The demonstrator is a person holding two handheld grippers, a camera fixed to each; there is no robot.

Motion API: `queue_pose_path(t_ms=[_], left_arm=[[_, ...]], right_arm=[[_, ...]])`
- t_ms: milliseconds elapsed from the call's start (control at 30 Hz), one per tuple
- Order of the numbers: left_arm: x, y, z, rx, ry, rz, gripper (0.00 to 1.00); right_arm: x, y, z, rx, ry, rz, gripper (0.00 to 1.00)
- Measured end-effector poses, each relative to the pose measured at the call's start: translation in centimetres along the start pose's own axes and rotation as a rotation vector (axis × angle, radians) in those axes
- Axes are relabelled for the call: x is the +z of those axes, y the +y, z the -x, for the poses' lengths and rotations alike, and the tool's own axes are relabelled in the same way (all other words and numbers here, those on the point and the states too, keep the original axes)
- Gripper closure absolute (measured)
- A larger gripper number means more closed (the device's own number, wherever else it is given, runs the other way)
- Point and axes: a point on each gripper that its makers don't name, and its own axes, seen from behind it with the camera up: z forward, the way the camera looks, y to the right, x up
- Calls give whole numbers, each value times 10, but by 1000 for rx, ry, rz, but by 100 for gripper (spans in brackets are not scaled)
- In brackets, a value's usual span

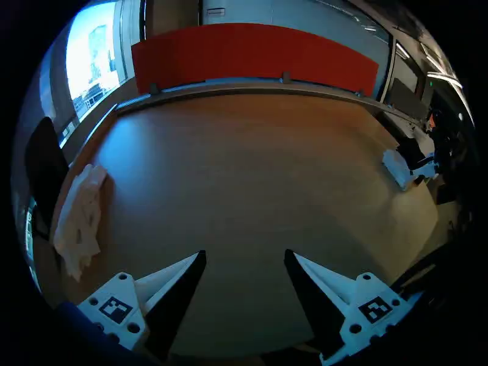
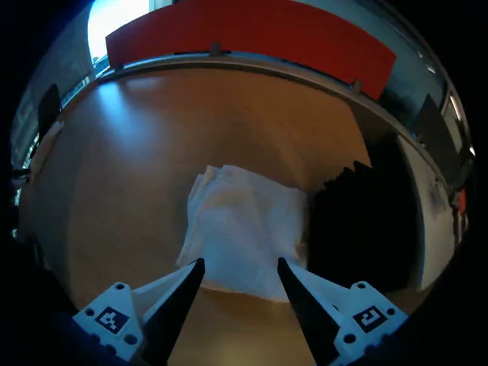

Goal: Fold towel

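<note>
A folded white towel (image 2: 244,226) lies flat on the wooden table (image 2: 122,152), in the right gripper view. My right gripper (image 2: 239,263) is open just above the towel's near edge, its fingertips apart and not pressing on it. In the left gripper view, a crumpled white towel (image 1: 79,213) lies along the table's left edge. My left gripper (image 1: 244,259) stands open over bare wood (image 1: 244,171) with nothing between its fingers. A small white folded cloth (image 1: 396,166) sits at the far right of that table.
A red partition (image 1: 256,55) runs along the table's back edge, also visible as the red partition (image 2: 256,33). A black object (image 2: 360,226) lies right beside the folded towel. A dark chair (image 1: 43,165) stands past the left edge, under a bright window (image 1: 91,55).
</note>
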Motion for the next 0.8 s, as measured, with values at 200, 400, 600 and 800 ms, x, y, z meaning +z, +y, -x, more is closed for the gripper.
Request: queue_pose_path(t_ms=[200, 400, 600, 800], left_arm=[[-2, -3, 4, -3, -6, -5, 5], [-3, -5, 6, 1, -10, -9, 5], [-4, -7, 6, 3, -13, -11, 5], [-2, -6, 6, 1, -14, -9, 5]], right_arm=[[13, 1, 6, 33, -5, 38, 8], [30, -5, 24, 81, -24, 52, 8], [40, -8, 29, 125, -14, 61, 8], [39, -7, 29, 123, -14, 62, 8]])
